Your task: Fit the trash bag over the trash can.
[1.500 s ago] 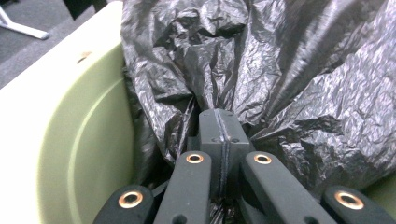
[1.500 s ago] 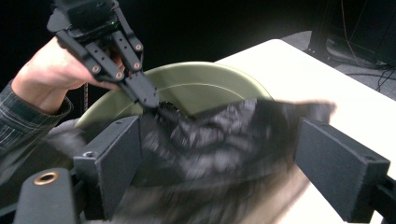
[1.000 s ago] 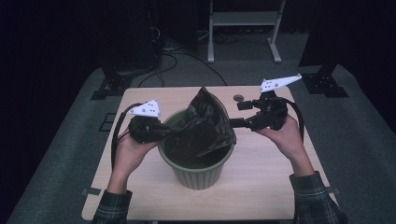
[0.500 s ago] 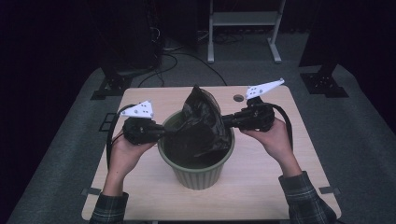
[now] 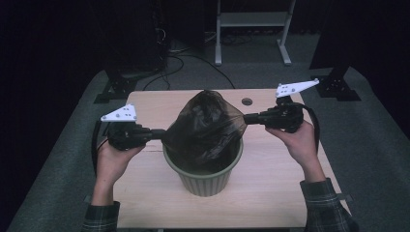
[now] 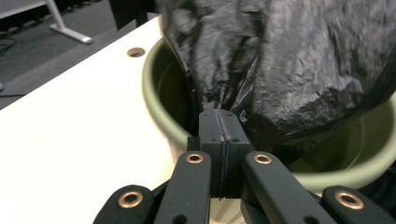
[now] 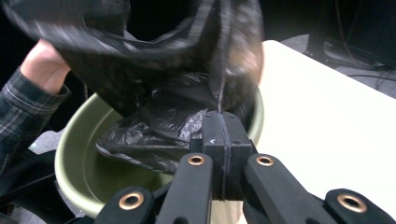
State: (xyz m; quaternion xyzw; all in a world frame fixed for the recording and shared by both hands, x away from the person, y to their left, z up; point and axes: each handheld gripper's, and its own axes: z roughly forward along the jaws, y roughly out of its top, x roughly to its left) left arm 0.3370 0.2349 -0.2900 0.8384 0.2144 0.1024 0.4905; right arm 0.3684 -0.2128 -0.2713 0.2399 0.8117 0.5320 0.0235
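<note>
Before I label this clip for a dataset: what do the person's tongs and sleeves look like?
Both the left tongs and the right tongs are matte black, with brass-coloured rivets on their linkages. Each carries a grey three-cornered plate on top and trails a black cable. The sleeves are dark plaid.

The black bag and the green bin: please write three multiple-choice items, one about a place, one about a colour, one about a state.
1. Where is the black bag?
A. Over and partly inside the bin
B. Flat on the table
C. On the floor

2. What colour is the bin?
A. Red
B. Green
C. White

3. How does the left hand-held gripper stand?
A. Wide open
B. Shut on the bag
C. Lying on the table

Answers: 1 A, the bag hangs into the bin's opening; 2 B, its rim is olive green; 3 B, its jaws pinch the plastic.
</note>
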